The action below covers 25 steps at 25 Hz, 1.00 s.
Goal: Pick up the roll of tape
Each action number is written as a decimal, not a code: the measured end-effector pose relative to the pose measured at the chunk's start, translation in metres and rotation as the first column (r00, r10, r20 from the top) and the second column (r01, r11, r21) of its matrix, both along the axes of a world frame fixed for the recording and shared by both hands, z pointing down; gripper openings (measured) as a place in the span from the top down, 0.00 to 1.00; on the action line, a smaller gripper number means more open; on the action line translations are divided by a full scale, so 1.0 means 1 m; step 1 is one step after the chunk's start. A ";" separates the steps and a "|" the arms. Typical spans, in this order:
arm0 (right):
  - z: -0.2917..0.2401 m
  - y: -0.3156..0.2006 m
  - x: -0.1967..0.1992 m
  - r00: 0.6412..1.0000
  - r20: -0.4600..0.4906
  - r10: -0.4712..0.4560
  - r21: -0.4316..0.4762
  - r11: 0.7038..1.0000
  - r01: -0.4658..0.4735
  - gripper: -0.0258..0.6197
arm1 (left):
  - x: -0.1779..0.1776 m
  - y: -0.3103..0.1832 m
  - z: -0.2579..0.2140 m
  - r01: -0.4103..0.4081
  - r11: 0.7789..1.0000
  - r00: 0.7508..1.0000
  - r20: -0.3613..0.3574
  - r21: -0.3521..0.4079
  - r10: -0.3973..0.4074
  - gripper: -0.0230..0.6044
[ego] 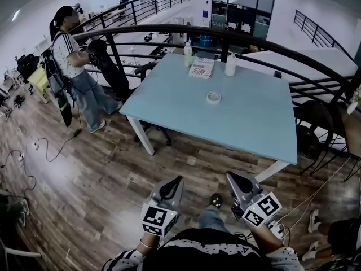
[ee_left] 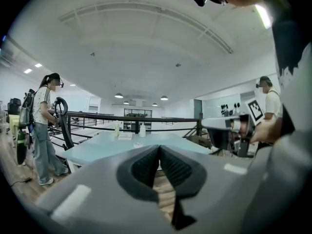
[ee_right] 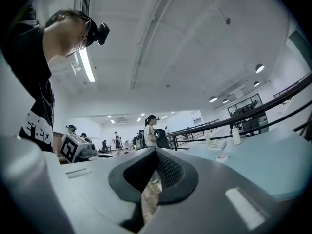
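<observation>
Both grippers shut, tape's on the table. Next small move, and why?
Probably carry the right gripper forward toward the roll of tape, opening its jaws on the way. It and the left gripper are shut, empty, and over the floor, short of the table; the tape lies flat near the table's middle with bare top around it.

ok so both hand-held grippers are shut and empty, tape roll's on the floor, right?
Not the floor: the roll of tape lies on the blue table, per the head view. Left hand-held gripper and right hand-held gripper are shut and empty.
</observation>
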State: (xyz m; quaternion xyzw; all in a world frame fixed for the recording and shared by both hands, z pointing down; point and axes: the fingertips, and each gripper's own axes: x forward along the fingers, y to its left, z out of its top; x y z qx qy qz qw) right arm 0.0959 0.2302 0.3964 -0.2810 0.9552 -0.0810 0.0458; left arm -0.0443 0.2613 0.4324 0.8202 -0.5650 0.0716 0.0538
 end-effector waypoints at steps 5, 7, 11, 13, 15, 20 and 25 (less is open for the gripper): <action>0.007 -0.046 0.016 1.000 0.018 0.017 -0.023 1.000 -0.016 0.96 | 0.004 -0.045 0.003 0.016 1.000 1.000 0.022 -0.012 -0.016 0.96; 0.010 -0.063 0.019 0.999 0.023 0.022 -0.029 0.999 -0.022 0.96 | 0.006 -0.061 0.005 0.016 1.000 1.000 0.025 -0.015 -0.016 0.96; 0.015 -0.090 0.019 1.000 0.025 0.018 -0.042 0.999 -0.017 0.96 | 0.010 -0.087 0.006 0.014 1.000 1.000 0.027 -0.021 -0.014 0.96; 0.017 -0.103 0.021 0.999 0.030 0.015 -0.050 0.999 -0.014 0.96 | 0.013 -0.101 0.007 0.014 1.000 0.999 0.031 -0.027 -0.013 0.96; 0.019 -0.117 0.025 0.999 0.030 0.014 -0.056 0.998 -0.012 0.96 | 0.017 -0.115 0.007 0.016 0.999 0.999 0.038 -0.028 -0.014 0.96; 0.018 -0.154 0.034 1.000 0.024 0.010 -0.069 0.998 -0.009 0.96 | 0.026 -0.153 -0.001 0.023 1.000 0.999 0.042 -0.018 -0.022 0.96; 0.024 -0.186 0.031 1.000 0.006 -0.006 -0.072 0.997 0.007 0.96 | 0.028 -0.187 0.002 0.030 0.999 0.999 0.041 -0.025 -0.028 0.96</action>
